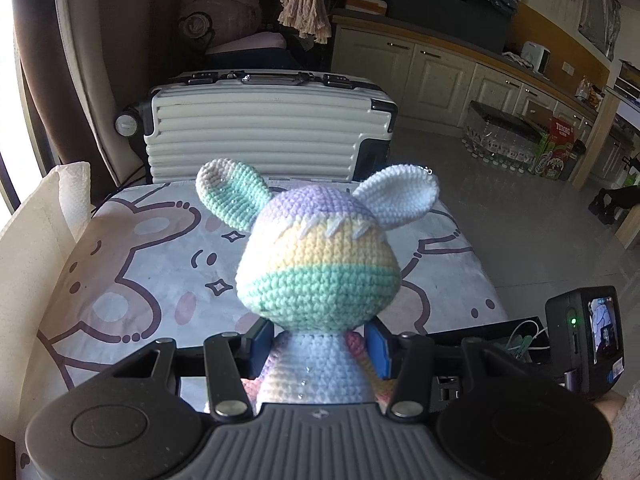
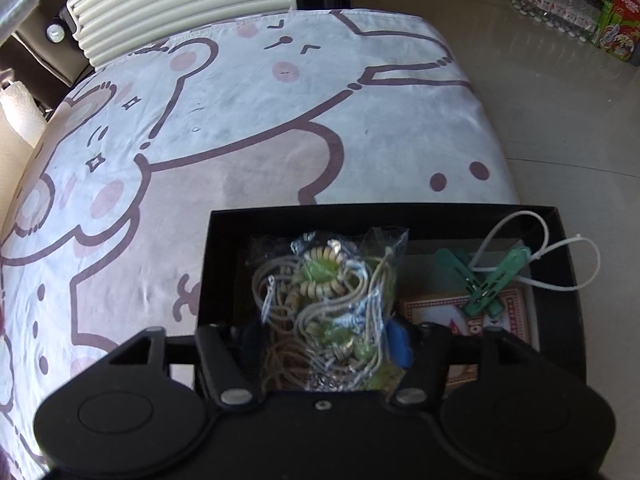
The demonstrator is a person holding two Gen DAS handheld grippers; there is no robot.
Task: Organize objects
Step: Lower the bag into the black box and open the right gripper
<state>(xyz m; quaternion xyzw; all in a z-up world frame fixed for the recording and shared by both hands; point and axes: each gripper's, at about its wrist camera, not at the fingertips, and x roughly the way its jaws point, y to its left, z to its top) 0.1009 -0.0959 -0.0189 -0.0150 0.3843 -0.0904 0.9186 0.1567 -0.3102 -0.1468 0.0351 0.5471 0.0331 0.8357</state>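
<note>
My left gripper [image 1: 318,344] is shut on a pastel crocheted doll [image 1: 318,268], gripping its neck and body between the blue pads and holding it upright above the cartoon-print cloth [image 1: 140,280]. My right gripper [image 2: 326,340] is shut on a clear plastic bag of cords and beads [image 2: 328,300], which hangs over the open black box [image 2: 224,264]. Inside the box lie two green clothes pegs [image 2: 486,280], a white zip tie [image 2: 560,256] and a red card box [image 2: 432,308]. The box's edge also shows in the left wrist view [image 1: 480,330].
A cream hard-shell suitcase [image 1: 260,132] stands behind the cloth-covered table. A paper towel roll [image 2: 20,112] is at the left edge. The right gripper's camera [image 1: 584,344] sits at the left view's right. Bottles and cartons [image 1: 520,148] stand on the floor by the cabinets.
</note>
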